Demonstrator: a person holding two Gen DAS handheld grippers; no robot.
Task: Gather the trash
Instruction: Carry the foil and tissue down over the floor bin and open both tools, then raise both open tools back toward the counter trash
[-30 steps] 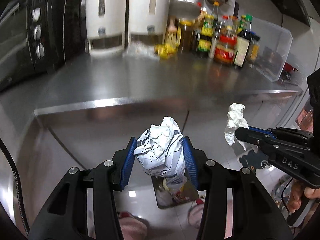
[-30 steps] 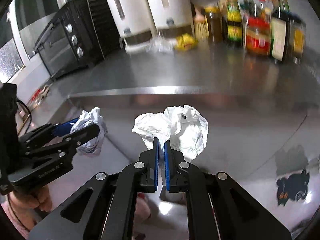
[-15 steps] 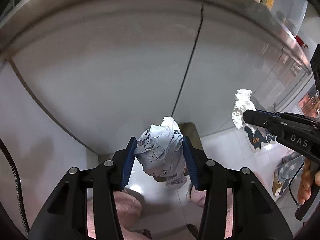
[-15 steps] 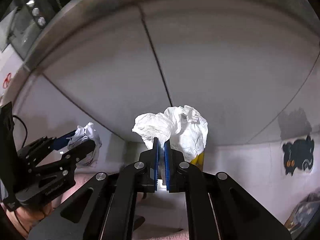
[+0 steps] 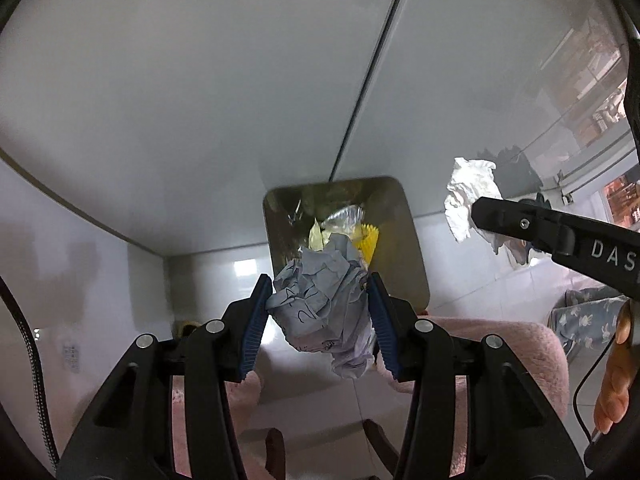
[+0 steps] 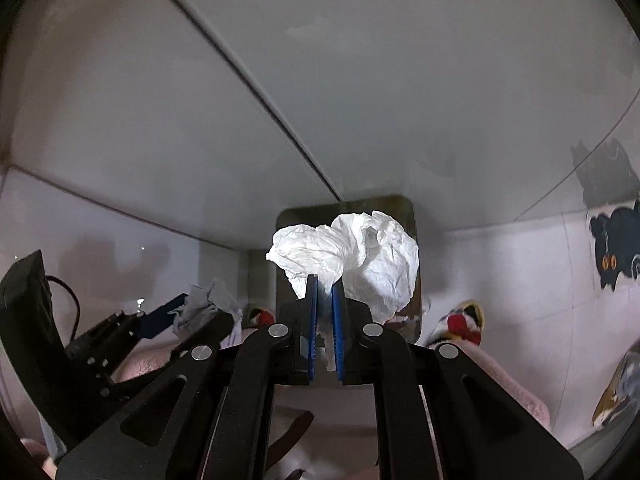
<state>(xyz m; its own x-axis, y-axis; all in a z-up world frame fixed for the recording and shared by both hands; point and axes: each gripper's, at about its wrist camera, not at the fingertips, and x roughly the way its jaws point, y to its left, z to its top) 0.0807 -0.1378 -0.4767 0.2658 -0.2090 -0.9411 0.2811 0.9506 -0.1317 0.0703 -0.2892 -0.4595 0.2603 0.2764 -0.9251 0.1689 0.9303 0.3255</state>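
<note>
My left gripper (image 5: 320, 300) is shut on a crumpled grey-white paper ball (image 5: 324, 304) and holds it above an open metal trash bin (image 5: 400, 240) on the floor. The bin holds yellow and clear scraps. My right gripper (image 6: 325, 296) is shut on a crumpled white tissue (image 6: 360, 252), held over the same bin (image 6: 408, 208). The right gripper with its tissue (image 5: 468, 196) shows at the right of the left wrist view. The left gripper with its paper (image 6: 200, 304) shows at the lower left of the right wrist view.
Grey cabinet doors (image 5: 200, 80) rise behind the bin. The floor is white tile (image 5: 460, 264). Pink fuzzy slippers (image 5: 500, 344) and patterned trouser legs (image 5: 588, 320) stand close below. A black cat sticker (image 6: 612, 240) is on the right.
Both grippers have dropped from counter height to just above the floor bin, still holding their paper. The counter and bottles have left view; the bin now fills the centre.
</note>
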